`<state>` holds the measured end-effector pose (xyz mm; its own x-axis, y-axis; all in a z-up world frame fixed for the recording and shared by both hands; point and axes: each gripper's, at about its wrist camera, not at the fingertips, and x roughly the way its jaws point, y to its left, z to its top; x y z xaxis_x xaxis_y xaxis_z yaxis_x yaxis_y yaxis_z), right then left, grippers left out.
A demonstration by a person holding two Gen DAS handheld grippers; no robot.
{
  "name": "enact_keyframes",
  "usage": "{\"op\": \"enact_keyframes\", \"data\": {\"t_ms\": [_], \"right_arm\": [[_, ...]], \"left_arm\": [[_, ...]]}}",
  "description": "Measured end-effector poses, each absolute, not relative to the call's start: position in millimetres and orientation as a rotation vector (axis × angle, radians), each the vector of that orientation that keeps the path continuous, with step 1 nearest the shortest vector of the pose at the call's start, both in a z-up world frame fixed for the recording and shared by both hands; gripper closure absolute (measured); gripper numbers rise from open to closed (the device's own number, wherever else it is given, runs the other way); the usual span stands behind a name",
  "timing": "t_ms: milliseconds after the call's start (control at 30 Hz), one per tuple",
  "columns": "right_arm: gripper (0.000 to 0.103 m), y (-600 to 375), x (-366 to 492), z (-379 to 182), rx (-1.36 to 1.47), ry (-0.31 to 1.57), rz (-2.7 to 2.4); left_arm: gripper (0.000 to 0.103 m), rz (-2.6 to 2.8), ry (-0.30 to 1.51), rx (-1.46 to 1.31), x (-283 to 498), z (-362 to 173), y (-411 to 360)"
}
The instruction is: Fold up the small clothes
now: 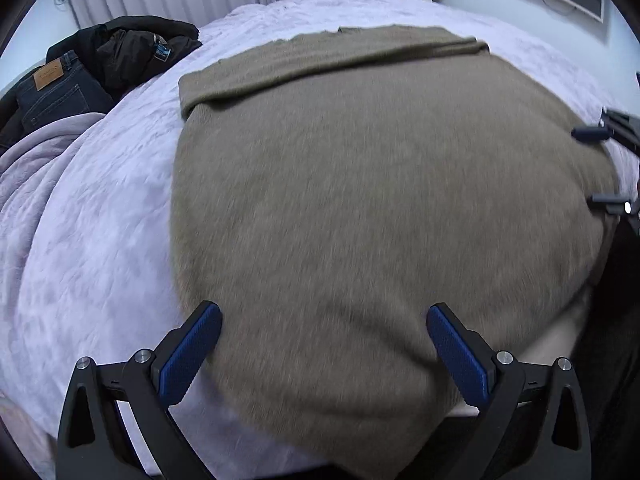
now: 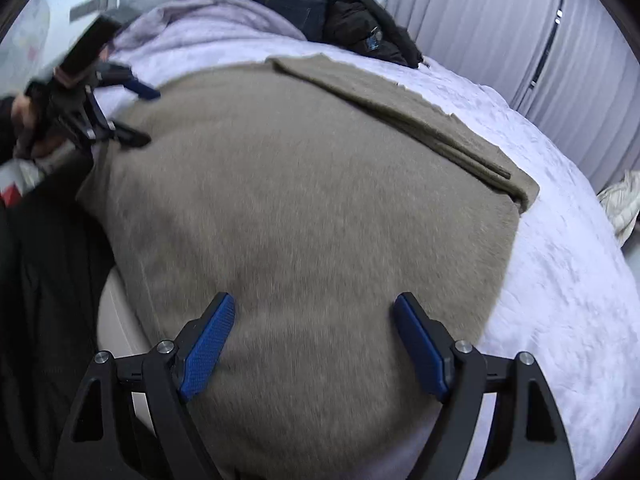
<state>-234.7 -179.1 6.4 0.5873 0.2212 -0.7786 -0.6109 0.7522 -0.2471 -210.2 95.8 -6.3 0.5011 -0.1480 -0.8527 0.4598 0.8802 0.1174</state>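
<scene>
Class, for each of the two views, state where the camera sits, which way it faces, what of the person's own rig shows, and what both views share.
Left wrist: sits behind the left tongs, open, facing across the brown sweater on the bed; the right tongs show at the right edge.
Right wrist: sits behind the right tongs, open, over the same sweater; the left tongs and a hand show at left.
Shared: sweater, bed, jeans, dark jacket.
</scene>
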Motion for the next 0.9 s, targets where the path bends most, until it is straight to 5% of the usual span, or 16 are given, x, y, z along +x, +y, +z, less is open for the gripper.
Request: {"op": "enact_keyframes", "data": {"t_ms": [300,467,900], "right_arm": [[0.018,-104,-263,23,-0.675,0.608,0.610],[0.018,-91,-262,-25,-0.872,0.629,0.592],[0.018,-164,-294,-18,-0.830,0.740,0.482]], "left_arm": [[0.000,-0.572,0.899,0.422,-224,-4,22],[0.000,-0.547,0.875,0.507,-235,-26,33],[0.000,-0.380,0.986,0.578,-280,-38,82]]}}
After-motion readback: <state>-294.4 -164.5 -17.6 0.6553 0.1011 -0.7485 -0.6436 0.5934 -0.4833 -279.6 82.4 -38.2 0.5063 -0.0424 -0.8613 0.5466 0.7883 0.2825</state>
